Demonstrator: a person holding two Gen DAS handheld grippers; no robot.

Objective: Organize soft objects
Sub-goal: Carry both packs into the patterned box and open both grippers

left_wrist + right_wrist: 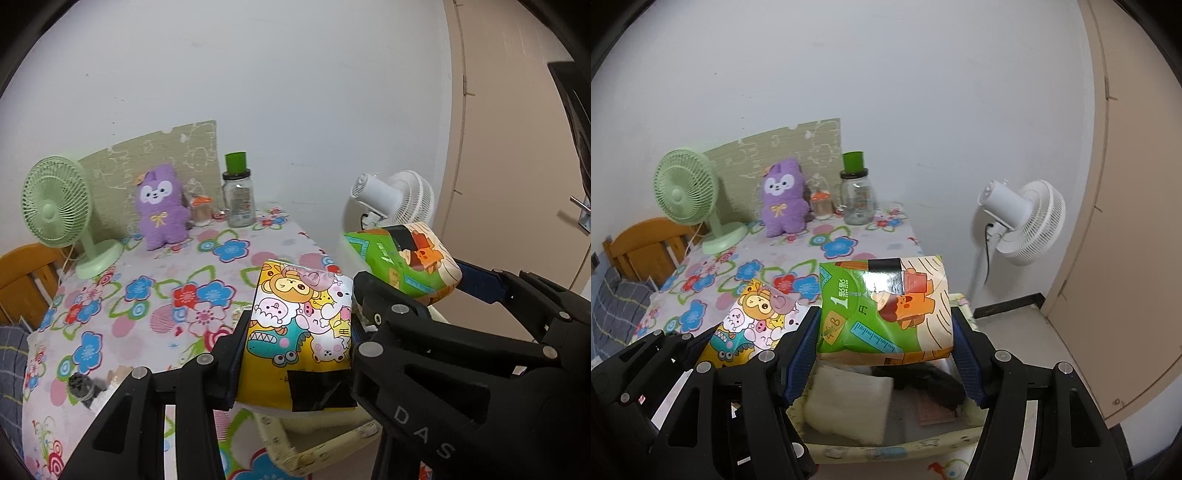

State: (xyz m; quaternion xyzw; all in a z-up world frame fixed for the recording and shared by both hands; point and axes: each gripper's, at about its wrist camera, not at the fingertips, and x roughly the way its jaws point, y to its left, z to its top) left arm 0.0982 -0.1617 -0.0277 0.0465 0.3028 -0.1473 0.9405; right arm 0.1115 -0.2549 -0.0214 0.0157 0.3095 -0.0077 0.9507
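Over the box [897, 448] I hold a pack in each gripper, left [295, 332], right [886, 314]; next, lower and release both

"DAS" on left gripper [295, 347]; "1" on green pack [882, 310].

Yellow cartoon tissue pack [299, 332] and green tissue pack [884, 308] held upright above the storage box [886, 448].

- A green desk fan [55, 210] stands on the floral tablecloth [155, 295], at its far left.
- A clear jar with a green lid [238, 195] stands near the wall (a small orange-capped bottle [201, 210] just beside it).
- A white pedestal fan [1023, 221] stands on the floor, by the beige door [1137, 221].
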